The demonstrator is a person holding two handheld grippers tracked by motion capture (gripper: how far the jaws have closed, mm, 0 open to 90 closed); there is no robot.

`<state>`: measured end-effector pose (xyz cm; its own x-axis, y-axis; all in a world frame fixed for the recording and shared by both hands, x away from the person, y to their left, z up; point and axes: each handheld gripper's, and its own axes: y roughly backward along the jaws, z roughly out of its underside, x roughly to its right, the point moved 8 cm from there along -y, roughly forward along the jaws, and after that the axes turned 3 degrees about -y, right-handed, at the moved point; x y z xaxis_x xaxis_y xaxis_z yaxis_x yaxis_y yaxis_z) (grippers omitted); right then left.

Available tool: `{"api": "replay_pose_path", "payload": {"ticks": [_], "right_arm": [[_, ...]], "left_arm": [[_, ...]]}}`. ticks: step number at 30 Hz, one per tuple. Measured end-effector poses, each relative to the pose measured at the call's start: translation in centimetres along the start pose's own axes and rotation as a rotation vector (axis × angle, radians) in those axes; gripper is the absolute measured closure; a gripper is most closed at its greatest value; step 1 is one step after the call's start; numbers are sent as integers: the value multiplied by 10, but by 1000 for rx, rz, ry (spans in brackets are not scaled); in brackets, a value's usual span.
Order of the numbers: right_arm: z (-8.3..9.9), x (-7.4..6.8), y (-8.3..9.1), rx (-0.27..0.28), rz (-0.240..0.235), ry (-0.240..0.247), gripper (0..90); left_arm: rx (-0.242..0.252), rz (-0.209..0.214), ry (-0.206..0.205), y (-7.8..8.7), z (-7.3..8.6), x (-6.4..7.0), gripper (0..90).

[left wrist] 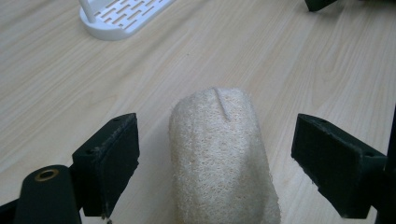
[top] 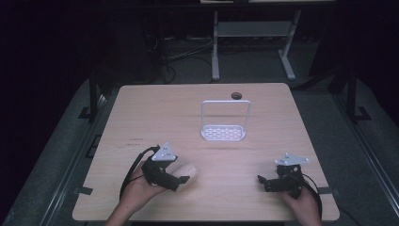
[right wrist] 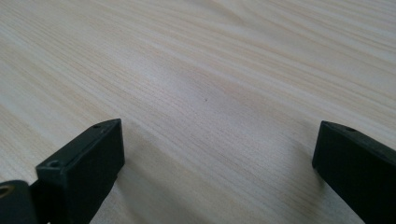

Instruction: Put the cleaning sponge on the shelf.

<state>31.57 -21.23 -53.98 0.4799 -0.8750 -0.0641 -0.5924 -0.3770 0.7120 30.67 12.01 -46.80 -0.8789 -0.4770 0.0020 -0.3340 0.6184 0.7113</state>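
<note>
Loofah lined up – not grabbed yet

Left gripper (left wrist: 215,163) jaws spread wide, loofah (left wrist: 222,154) between them untouched – right gripper (right wrist: 217,163) jaws released over bare surface (right wrist: 210,70).

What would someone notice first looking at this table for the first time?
Probably the pale loofah sponge lying on the wooden table near its front left, between the open jaws of the left gripper, with gaps on both sides. Next, the white slotted rack with its tall wire handle at mid-table, and the open right gripper at front right over bare wood.
</note>
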Motion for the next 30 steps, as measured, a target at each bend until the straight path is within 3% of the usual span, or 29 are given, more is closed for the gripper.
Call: {"api": "replay_pose_path", "payload": {"ticks": [13, 30], "right_arm": [[0, 0, 0, 0, 0, 0, 20], [0, 0, 0, 0, 0, 1, 20]], "left_arm": [[-33, 10, -15, -20, 7, 9, 134], [-93, -21, -32, -33, 22, 7, 132]]}}
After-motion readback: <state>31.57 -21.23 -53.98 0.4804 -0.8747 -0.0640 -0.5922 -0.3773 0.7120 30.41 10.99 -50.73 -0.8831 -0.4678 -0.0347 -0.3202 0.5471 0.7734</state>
